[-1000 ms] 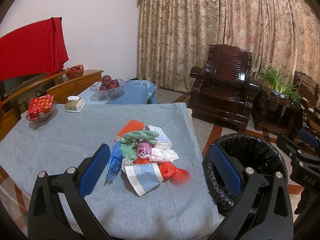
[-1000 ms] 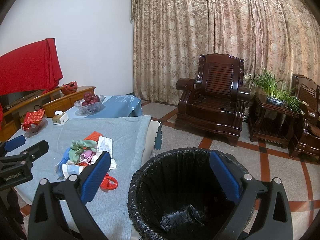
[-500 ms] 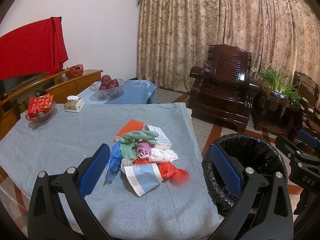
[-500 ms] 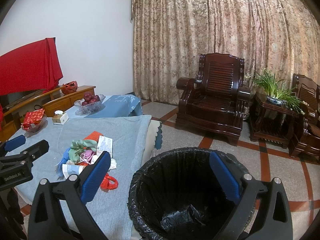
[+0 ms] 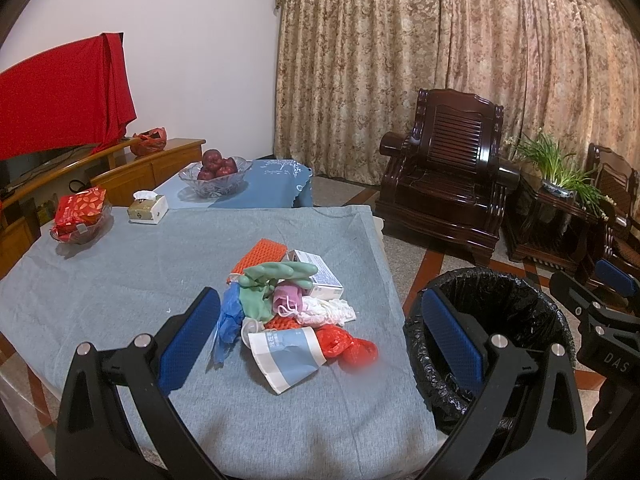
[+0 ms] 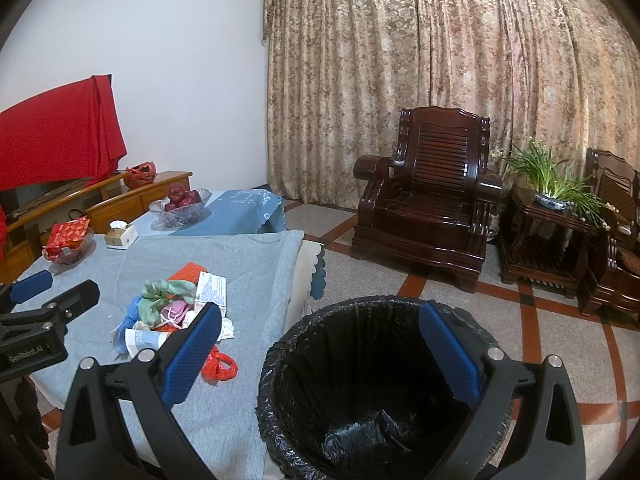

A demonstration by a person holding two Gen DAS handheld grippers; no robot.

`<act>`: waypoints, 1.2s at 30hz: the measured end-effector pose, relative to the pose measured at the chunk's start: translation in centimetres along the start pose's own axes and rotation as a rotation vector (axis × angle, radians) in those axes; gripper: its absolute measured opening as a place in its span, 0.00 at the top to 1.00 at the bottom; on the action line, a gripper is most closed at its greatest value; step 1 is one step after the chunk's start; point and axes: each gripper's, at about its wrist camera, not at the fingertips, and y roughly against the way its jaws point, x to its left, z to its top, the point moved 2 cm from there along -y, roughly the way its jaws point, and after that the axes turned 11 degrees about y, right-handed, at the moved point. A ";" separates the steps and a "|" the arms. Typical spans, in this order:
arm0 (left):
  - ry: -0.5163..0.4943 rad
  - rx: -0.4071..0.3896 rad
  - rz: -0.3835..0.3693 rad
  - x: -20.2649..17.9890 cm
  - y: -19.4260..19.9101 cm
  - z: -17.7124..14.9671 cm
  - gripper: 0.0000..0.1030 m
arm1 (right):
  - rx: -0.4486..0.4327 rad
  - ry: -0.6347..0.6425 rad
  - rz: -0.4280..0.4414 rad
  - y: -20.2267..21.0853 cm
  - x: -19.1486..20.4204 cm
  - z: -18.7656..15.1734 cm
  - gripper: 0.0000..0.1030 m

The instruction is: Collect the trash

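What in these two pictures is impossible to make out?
- Bottom of the trash pile, left wrist view: the green glove and paper cup cover what lies beneath.
- Red bag, right wrist view: partly behind the right gripper, whose jaws stand open.
- Bin floor, right wrist view: dark crumpled liner; contents unclear.
- Print on the white box: too small.
- The person's hands: outside both frames.

Left claw (image 5: 320, 326) and right claw (image 6: 320, 336) both gape wide, empty.
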 end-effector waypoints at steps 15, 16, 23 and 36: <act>0.005 0.003 0.000 0.8 -0.1 1.0 0.05 | 0.002 0.002 0.005 -0.6 0.7 -0.2 0.06; 0.004 0.002 0.000 0.8 -0.1 0.9 0.05 | 0.001 0.002 0.005 -0.6 1.0 -0.2 0.06; 0.013 0.000 0.003 1.4 -1.5 -0.4 0.05 | -0.003 0.006 0.033 -1.9 2.3 -0.5 0.06; 0.048 0.054 0.146 8.7 -5.6 -2.9 0.05 | 0.052 0.077 0.197 -7.5 7.8 -2.4 0.06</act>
